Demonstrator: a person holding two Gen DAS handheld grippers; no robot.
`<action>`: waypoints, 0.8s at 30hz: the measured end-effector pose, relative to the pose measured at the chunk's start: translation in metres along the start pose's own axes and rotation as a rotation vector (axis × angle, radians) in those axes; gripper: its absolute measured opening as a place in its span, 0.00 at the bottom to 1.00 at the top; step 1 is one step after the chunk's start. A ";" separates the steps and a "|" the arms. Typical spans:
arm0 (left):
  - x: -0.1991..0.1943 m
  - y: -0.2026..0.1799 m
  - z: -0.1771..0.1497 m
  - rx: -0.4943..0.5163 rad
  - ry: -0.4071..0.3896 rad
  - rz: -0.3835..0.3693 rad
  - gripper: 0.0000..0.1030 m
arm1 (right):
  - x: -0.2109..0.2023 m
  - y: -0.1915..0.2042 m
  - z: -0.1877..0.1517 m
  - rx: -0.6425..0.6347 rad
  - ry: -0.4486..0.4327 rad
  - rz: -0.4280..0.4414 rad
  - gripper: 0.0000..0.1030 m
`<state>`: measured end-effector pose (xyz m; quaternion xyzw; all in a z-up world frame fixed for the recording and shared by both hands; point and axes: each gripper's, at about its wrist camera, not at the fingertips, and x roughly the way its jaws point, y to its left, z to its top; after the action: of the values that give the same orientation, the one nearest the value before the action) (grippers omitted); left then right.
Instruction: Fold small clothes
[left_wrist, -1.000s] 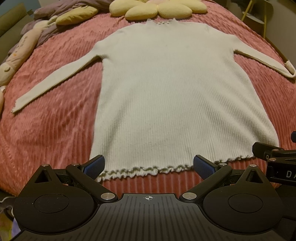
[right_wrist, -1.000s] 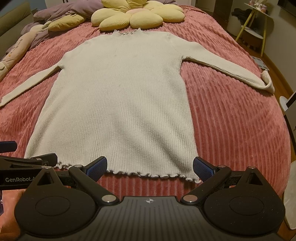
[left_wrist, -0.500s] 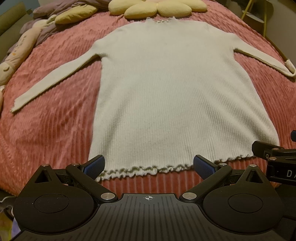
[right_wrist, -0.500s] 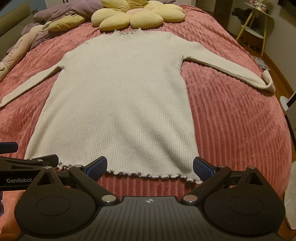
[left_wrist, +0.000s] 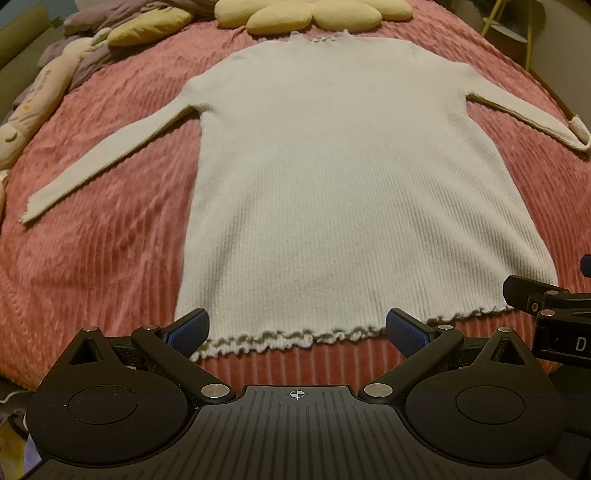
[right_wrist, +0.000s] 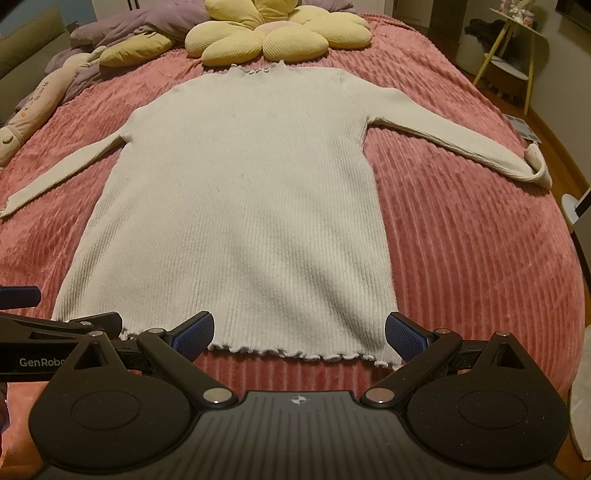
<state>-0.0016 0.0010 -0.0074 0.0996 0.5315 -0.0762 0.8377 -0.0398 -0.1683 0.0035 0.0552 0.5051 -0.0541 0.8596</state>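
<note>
A cream ribbed long-sleeved sweater (left_wrist: 351, 177) lies flat on the pink bedspread (left_wrist: 92, 258), neck far, frilled hem near, both sleeves spread out; it also shows in the right wrist view (right_wrist: 243, 199). My left gripper (left_wrist: 297, 326) is open and empty, just above the left part of the hem. My right gripper (right_wrist: 299, 332) is open and empty, just above the right part of the hem. The right gripper's body (left_wrist: 546, 314) shows at the left view's right edge, and the left gripper's body (right_wrist: 55, 332) at the right view's left edge.
A yellow flower cushion (right_wrist: 273, 37) lies beyond the neck. A long plush toy (right_wrist: 33, 118) and purple bedding (right_wrist: 129, 29) lie at the far left. A yellow-legged side table (right_wrist: 513, 62) stands off the bed at the right, above wooden floor.
Both grippers have moved slightly forward over the hem. The sweater has not moved and the jaws stay open.
</note>
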 end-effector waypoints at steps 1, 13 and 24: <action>0.000 0.000 0.000 0.001 0.001 0.000 1.00 | 0.000 0.000 0.000 0.000 0.001 0.000 0.96; 0.006 0.000 0.003 -0.001 0.025 -0.002 1.00 | 0.000 -0.003 0.000 -0.003 -0.049 0.025 0.96; 0.021 0.006 0.025 -0.044 -0.014 -0.023 1.00 | 0.031 -0.036 0.006 0.068 -0.025 0.188 0.96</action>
<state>0.0310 0.0005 -0.0157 0.0745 0.5284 -0.0751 0.8424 -0.0250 -0.2055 -0.0218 0.1306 0.4849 0.0090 0.8647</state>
